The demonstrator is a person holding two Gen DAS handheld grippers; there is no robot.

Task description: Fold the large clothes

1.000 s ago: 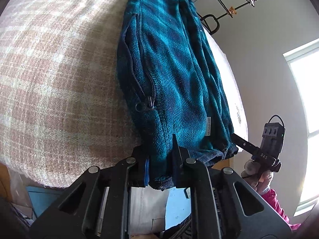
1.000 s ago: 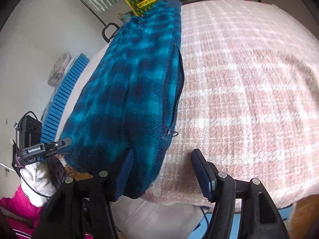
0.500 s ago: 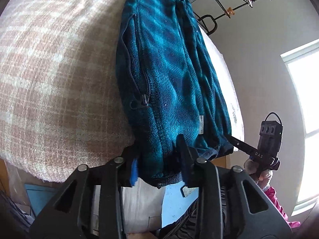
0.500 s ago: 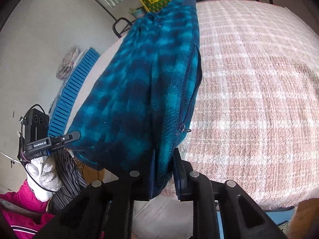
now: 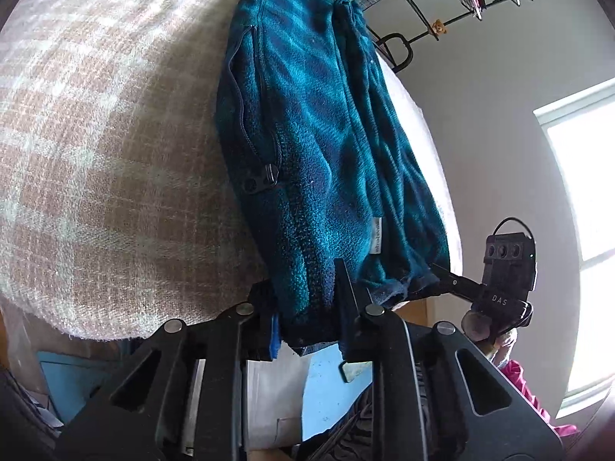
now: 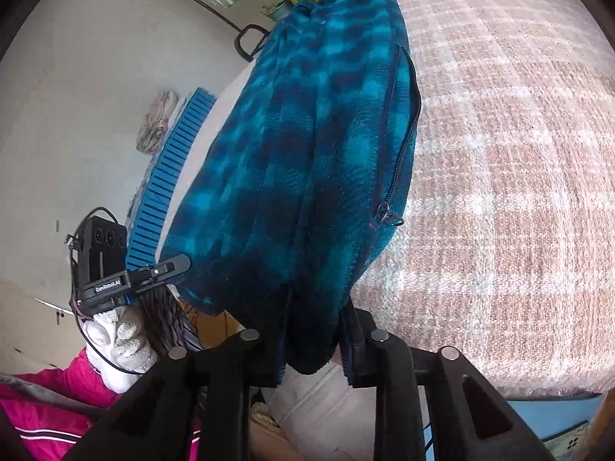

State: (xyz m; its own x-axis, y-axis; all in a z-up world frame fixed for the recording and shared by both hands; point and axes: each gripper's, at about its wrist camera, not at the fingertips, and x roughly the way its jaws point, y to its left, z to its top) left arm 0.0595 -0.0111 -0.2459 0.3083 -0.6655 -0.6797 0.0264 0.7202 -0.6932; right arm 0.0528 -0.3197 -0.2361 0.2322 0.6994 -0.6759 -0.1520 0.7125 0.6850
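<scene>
1. Lengthwise, the teal plaid fleece jacket (image 5: 319,146) lies along the plaid blanket's (image 5: 107,161) side edge, hem overhanging the near edge.
2. Left gripper (image 5: 307,319) and right gripper (image 6: 313,349) have just closed, each pinching a hem corner, likely for folding it over.

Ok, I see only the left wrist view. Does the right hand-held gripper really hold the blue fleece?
Observer: Yes. The right hand-held gripper has just been closing, and its pads now press on the hem of the fleece jacket.
Operator: Is there a pocket zipper on that side also?
Observer: Yes, a zipper pull lies near the jacket's edge, next to the plaid blanket.
Operator: And what is beyond the jacket's other side?
Observer: A blue slatted panel is there, by the wall.
</scene>
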